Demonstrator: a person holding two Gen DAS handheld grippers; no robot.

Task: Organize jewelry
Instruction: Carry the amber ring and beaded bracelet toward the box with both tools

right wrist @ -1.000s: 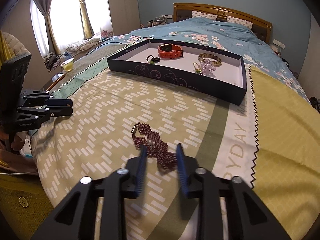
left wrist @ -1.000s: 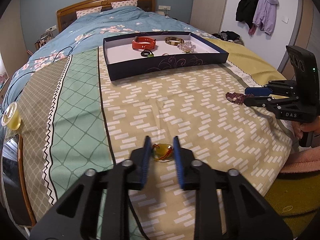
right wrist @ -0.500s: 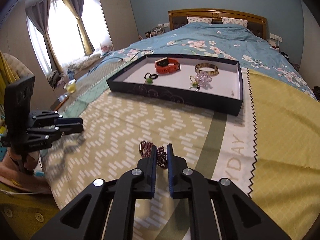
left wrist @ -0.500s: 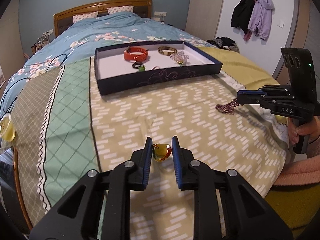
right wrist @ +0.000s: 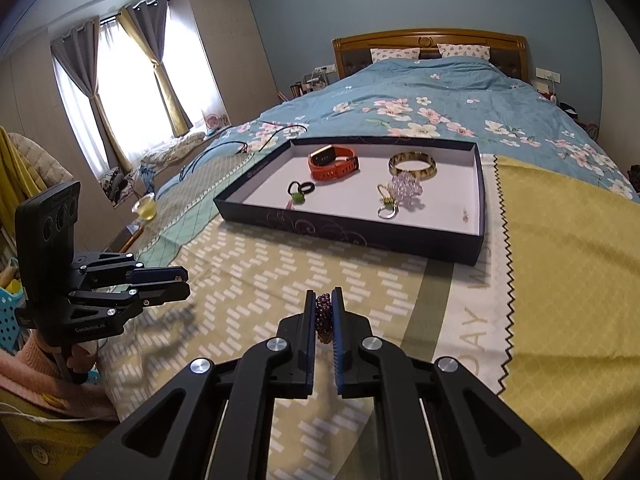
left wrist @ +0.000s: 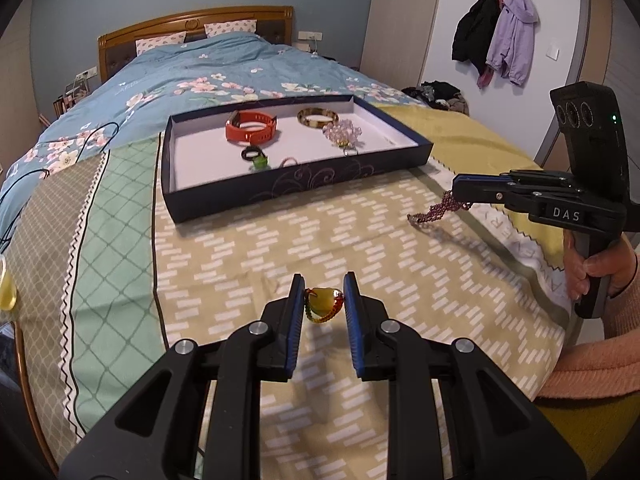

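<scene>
My left gripper (left wrist: 323,300) is shut on a yellow stone pendant with a red and green bead string (left wrist: 322,305) and holds it above the bedspread. My right gripper (right wrist: 324,312) is shut on a dark purple beaded bracelet (right wrist: 324,318); in the left wrist view the bracelet (left wrist: 434,212) hangs from the right gripper (left wrist: 460,190) above the bed. A dark blue tray (left wrist: 296,190) with a white floor holds an orange watch band (left wrist: 251,128), a tortoiseshell bangle (left wrist: 318,116), a clear bead cluster (left wrist: 344,132), a black ring with a green stone (left wrist: 256,157) and small rings.
The tray (right wrist: 352,240) stands mid-bed, ahead of both grippers. Black cables (right wrist: 244,142) lie on the blue floral duvet (right wrist: 420,108). A glass of yellow liquid (right wrist: 145,206) stands on a bedside surface at the left. Coats (left wrist: 496,36) hang on the right wall.
Both grippers have closed on their pieces and lifted them off the bedspread. The bracelet now dangles from the right gripper, and both grippers are higher than before.
</scene>
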